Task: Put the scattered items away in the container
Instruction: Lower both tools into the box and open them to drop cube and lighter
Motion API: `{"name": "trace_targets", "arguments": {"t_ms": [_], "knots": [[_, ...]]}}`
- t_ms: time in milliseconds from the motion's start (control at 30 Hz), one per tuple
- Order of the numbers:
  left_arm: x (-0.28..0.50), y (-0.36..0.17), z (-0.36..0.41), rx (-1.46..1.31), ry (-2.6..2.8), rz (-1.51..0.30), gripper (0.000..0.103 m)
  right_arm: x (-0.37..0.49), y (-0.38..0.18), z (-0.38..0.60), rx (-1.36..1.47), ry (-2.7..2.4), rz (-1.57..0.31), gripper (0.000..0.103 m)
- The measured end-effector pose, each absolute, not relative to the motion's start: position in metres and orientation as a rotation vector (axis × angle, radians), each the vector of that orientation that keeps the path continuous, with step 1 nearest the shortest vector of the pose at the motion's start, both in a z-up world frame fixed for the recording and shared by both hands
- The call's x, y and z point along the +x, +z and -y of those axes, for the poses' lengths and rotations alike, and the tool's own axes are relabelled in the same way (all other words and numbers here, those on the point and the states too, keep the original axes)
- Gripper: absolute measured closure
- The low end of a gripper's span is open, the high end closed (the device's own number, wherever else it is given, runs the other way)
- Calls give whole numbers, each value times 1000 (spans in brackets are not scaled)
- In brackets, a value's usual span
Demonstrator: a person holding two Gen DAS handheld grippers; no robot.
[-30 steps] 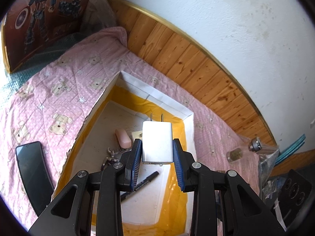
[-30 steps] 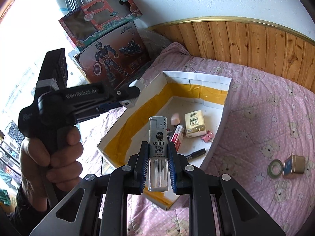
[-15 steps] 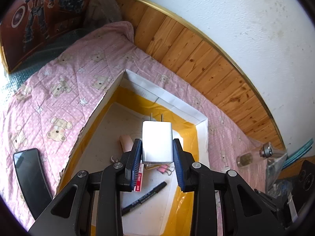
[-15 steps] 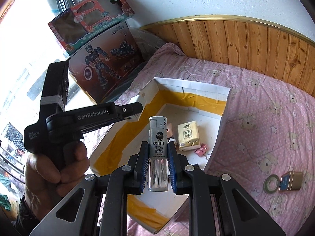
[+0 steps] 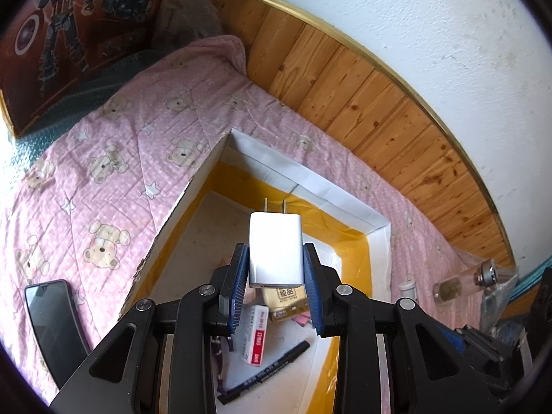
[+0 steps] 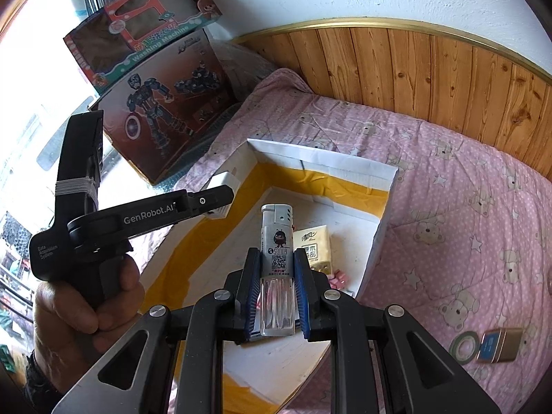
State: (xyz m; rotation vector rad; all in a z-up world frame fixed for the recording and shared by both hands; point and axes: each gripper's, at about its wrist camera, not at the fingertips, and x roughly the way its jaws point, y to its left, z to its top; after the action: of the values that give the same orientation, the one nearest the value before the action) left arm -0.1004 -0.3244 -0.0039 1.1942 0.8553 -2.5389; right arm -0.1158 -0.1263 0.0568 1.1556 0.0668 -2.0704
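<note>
My left gripper (image 5: 276, 269) is shut on a white plug charger (image 5: 276, 246), prongs pointing forward, held above the open cardboard box (image 5: 321, 186) with yellow tape inside. The box holds a tissue pack (image 5: 284, 302), an eraser (image 5: 255, 334) and a black marker (image 5: 265, 369). My right gripper (image 6: 276, 283) is shut on a clear lighter (image 6: 277, 262), also above the box (image 6: 324, 160). The left gripper (image 6: 207, 203) with the charger (image 6: 224, 186) shows in the right wrist view over the box's left wall.
A black phone (image 5: 51, 321) lies on the pink bear quilt left of the box. A tape roll (image 6: 464, 346) and a small tin (image 6: 500, 345) lie on the quilt to the right. Small bottles (image 5: 448, 288) and a bag sit beyond the box. Toy boxes (image 6: 162, 103) lean at the back.
Both grippers have moved forward over the box with their items still held. More of the box's contents now show under the left gripper.
</note>
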Motion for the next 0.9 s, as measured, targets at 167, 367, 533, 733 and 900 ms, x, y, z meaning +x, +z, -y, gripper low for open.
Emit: {"name": "trace_targets", "arguments": {"t_ms": [167,367,533,733,900], "knots": [[-110,-9,322,1211,-2544,-822,71,-130,53,131,1168,-2076,-95,83],[-121,-14,325,1213,-2532,-737,71,-148,43,137,1192,-2086,-144,83],[-130,-23,330,1235,-2510,-716,71,-161,33,146,1210,-2084,-203,83],[-144,-36,327,1282,-2500,-673,71,-176,21,156,1221,-2083,-276,82],[-155,-40,322,1305,-2494,-556,71,-181,15,165,1206,-2078,-365,83]]}}
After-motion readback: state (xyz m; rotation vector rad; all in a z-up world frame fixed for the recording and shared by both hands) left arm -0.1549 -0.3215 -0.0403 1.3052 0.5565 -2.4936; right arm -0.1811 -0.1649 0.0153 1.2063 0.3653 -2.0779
